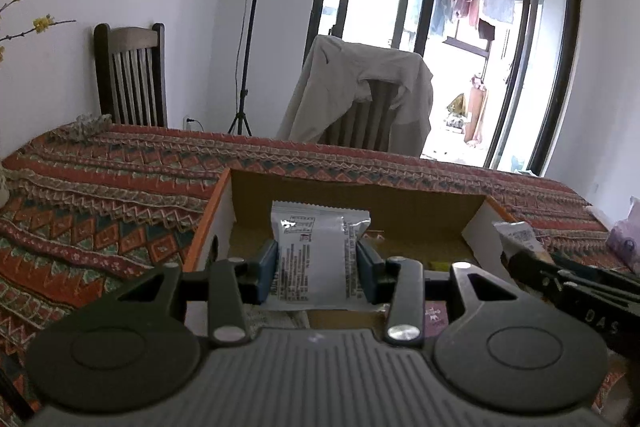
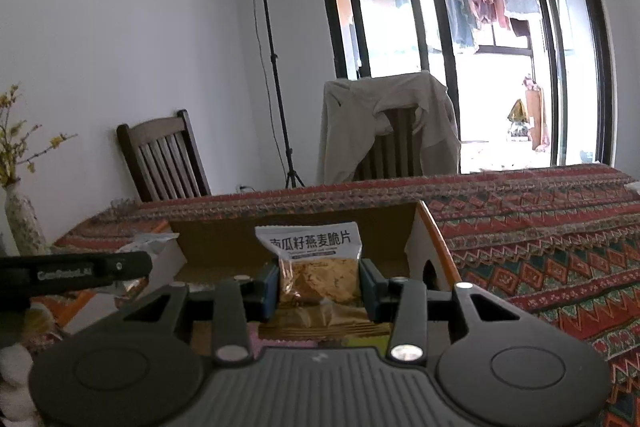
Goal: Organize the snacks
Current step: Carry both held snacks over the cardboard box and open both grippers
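My left gripper (image 1: 316,263) is shut on a white snack packet (image 1: 314,251), printed back toward the camera, held upright over the open cardboard box (image 1: 360,195). My right gripper (image 2: 319,287) is shut on a clear-and-white packet of golden oat crisps (image 2: 316,263), also upright above the same cardboard box (image 2: 296,227). The right gripper (image 1: 568,279) shows at the right edge of the left wrist view with a packet top (image 1: 520,235) poking up. In the right wrist view the left gripper (image 2: 76,271) enters from the left with a crinkled packet (image 2: 144,243). More packets lie low in the box (image 2: 320,327), mostly hidden.
The box sits on a table under a red patterned cloth (image 1: 100,211). Two wooden chairs (image 1: 132,79) stand behind it, one draped with a beige jacket (image 1: 360,95). A light stand (image 2: 276,67), a vase of yellow twigs (image 2: 20,223) and a purple bag (image 1: 624,239) are nearby.
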Available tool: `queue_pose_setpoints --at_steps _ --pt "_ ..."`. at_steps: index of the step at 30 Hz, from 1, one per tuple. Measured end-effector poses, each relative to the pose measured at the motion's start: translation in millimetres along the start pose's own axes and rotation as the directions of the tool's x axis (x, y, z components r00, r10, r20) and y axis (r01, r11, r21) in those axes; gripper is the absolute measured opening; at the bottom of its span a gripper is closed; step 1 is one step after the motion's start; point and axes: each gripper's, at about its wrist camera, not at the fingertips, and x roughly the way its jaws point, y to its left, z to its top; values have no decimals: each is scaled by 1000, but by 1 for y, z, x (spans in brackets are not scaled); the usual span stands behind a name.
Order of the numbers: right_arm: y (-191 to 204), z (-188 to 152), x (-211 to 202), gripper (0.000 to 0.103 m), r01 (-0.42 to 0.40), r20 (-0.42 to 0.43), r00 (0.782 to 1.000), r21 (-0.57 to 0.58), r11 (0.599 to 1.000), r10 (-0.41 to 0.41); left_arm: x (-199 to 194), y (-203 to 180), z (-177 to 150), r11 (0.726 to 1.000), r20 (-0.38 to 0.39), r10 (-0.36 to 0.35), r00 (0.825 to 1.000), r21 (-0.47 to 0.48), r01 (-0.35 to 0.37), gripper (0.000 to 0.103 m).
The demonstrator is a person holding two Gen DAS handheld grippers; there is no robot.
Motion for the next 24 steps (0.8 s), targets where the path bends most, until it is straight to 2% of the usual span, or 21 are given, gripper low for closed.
queue_pose_setpoints --at_steps 4,6,8,9,11,12,13,14,24 --pt "-2 -2 2 43 1 -18 1000 9 1000 -1 -1 1 -2 1000 6 -13 1000 -6 13 44" --pt "-3 -3 2 44 1 -15 1000 14 1000 -1 -3 2 -2 1000 16 -22 1000 -10 23 48" --pt "-5 -3 0 55 -5 -8 1000 20 1000 5 -7 3 -1 999 35 -27 999 -17 28 65" --pt "-5 -3 -1 60 -6 -3 1000 23 1000 6 -9 3 -1 999 49 -29 998 -20 30 71" --pt "-7 -4 -5 82 -8 10 1000 29 1000 8 -14 4 -1 999 76 -34 996 -30 36 89" --pt "-7 -4 -6 87 -10 16 1000 32 999 10 -17 5 -1 998 90 -37 995 -38 40 93" --pt "-7 -4 -7 94 -14 21 1000 35 999 13 -19 5 -1 998 103 -35 994 -46 39 103" --pt "-8 -4 -8 103 -16 22 1000 39 999 15 -22 6 -1 998 118 -32 993 -52 38 103" --pt "-10 -3 -8 103 -5 17 1000 56 998 4 -31 5 0 997 153 -39 987 -57 48 103"
